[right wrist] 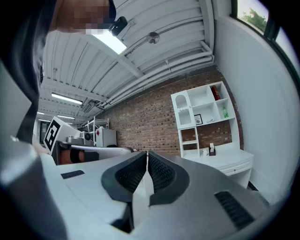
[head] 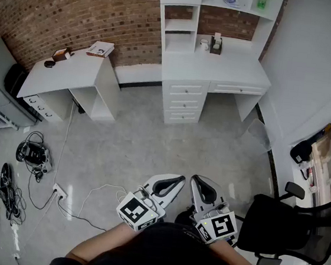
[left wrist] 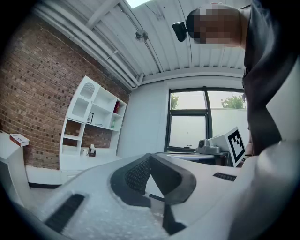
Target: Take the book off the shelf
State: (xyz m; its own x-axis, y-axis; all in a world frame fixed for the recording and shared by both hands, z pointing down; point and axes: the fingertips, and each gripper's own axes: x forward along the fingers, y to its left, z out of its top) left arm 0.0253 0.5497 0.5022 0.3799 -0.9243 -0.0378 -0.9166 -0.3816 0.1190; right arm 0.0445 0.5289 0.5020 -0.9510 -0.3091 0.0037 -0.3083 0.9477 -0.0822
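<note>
Down at the bottom edge of the head view, both tools sit side by side close to the person's body, pointing level toward the far end of the room. From what I'm seeing, the left tool (head: 179, 179) is clenched with nothing in it; its own view shows the pad tips touching. The right tool (head: 196, 179) is clamped tight as well, pads pressed together and empty. What I take for the task's thing is a red book (right wrist: 215, 92) standing upright in the top right compartment of the white shelf unit (head: 181, 24), though it's too small to be sure. A green bottle (right wrist: 225, 112) is in the compartment just below it. That unit sits on a white surface (head: 220, 67) with drawers, against the brick wall (head: 61, 4), well apart from both tools with open floor (head: 153, 139) between. A second book (head: 100, 48) lies flat on a smaller white side surface (head: 71, 71) off to the left. A black office chair (head: 285, 229) is just beside the right tool, and cables (head: 32, 155) are scattered on the floor at the left.
</note>
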